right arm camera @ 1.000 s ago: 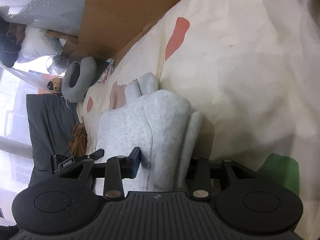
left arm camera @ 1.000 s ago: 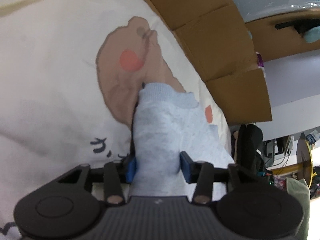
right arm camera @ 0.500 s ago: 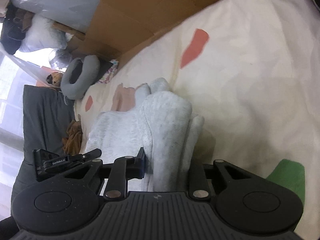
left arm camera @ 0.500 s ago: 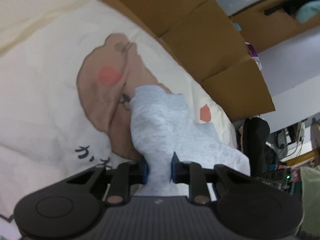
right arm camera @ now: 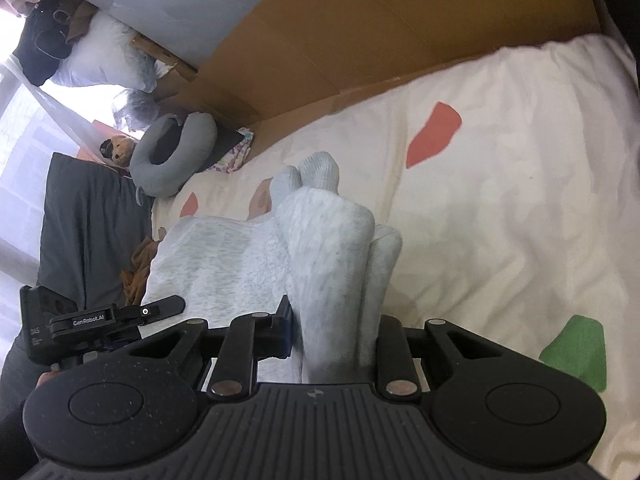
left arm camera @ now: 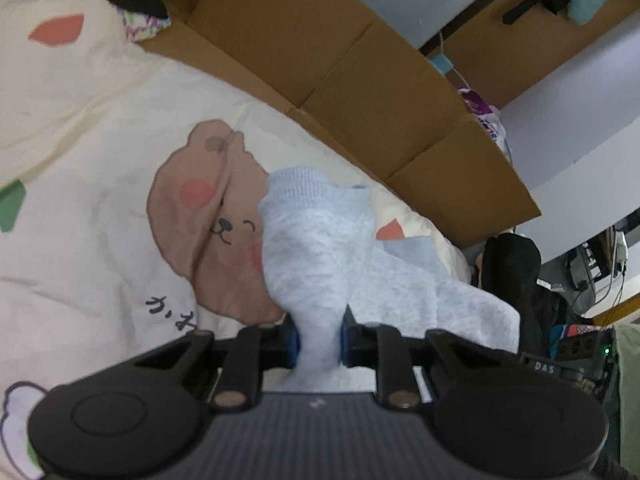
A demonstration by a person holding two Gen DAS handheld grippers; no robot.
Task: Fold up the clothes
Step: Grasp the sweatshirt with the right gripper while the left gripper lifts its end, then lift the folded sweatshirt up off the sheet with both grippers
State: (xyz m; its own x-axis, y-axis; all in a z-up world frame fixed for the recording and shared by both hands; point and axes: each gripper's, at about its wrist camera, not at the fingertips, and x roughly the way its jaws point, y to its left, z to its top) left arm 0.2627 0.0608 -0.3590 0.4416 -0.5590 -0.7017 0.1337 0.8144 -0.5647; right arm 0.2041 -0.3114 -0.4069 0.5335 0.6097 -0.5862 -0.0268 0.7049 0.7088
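Jaws of left gripper (left arm camera: 319, 338) and right gripper (right arm camera: 334, 334), just closed, clamp bunched grey garment (left arm camera: 320, 248) hanging above cream bedsheet (left arm camera: 80, 240); best lift both evenly, keeping cloth taut before laying fold.

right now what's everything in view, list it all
garment: one, pale grey-blue knit, bunched on the bed, pinched by both grippers
bed cover: one, cream with bear, red and green prints, under the garment
cardboard: brown flattened sheets, along the bed's far edge
neck pillow: one, grey, past the bed's end
dark cloth: one, charcoal, beside the bed
left gripper: black, blue pads, shut on the garment, jaws just been closing
right gripper: black, shut on the garment, jaws just been closing
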